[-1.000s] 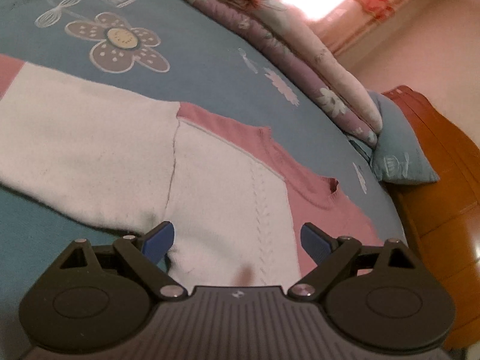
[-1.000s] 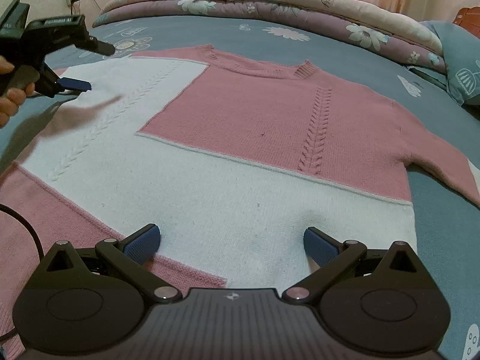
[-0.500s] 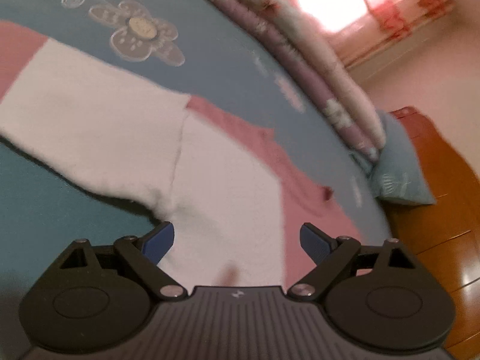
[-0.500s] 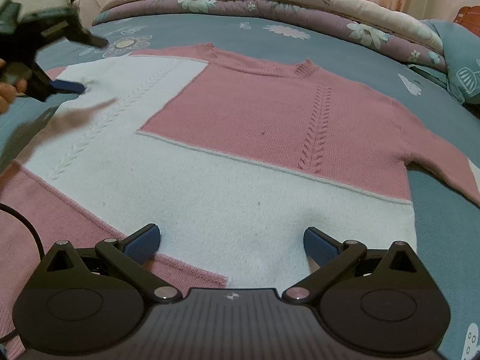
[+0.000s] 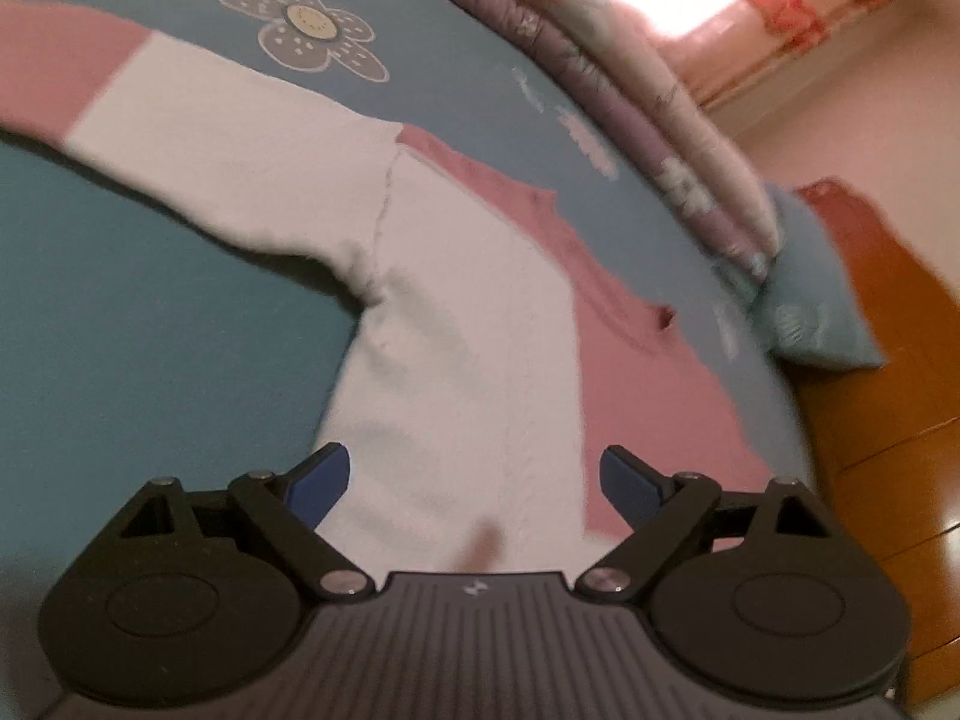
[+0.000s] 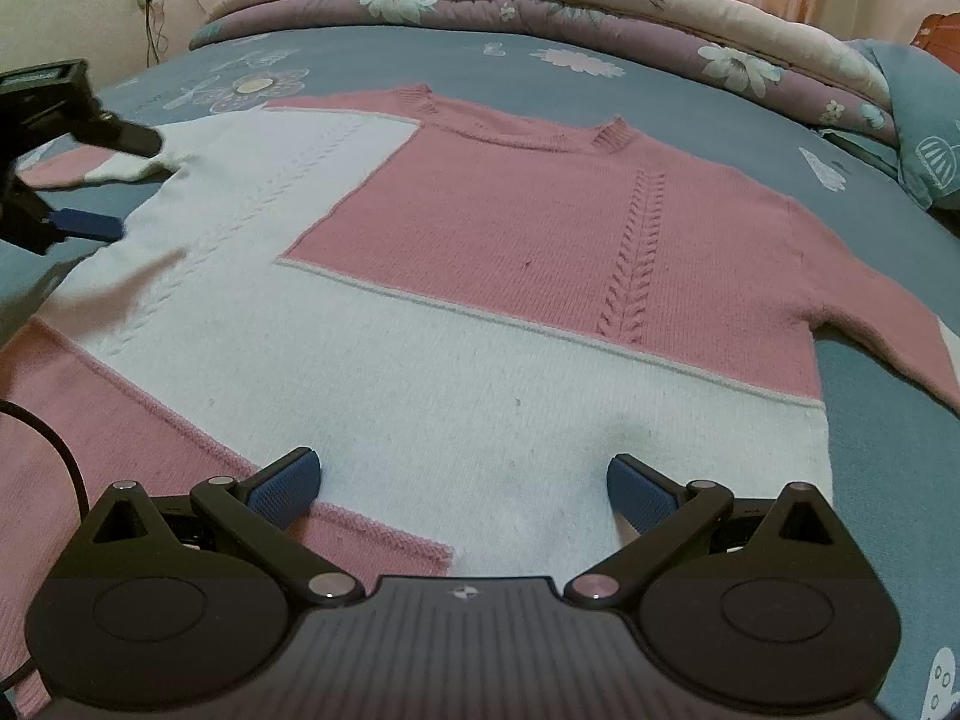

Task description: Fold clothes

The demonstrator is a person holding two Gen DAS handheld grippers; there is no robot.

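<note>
A pink and white knitted sweater (image 6: 480, 276) lies flat, front up, on a blue bedsheet (image 6: 384, 66). Its left sleeve (image 5: 198, 138) stretches out to the left, white with a pink cuff end. My left gripper (image 5: 474, 474) hovers open over the white side panel below the armpit (image 5: 366, 282), nothing between its blue pads. Seen from the right wrist, that same left gripper (image 6: 123, 183) sits at the sweater's left edge. My right gripper (image 6: 462, 480) stands open over the white lower band near the hem, empty.
A rolled floral quilt (image 6: 540, 6) runs along the far side of the bed. A blue pillow (image 5: 822, 300) lies at the right, by a wooden headboard (image 5: 888, 372). A black cable (image 6: 54, 444) trails at the lower left.
My left gripper has drawn back and leftward from the sweater's shoulder toward its side edge, so more of the left sleeve shows. The right gripper has kept still.
</note>
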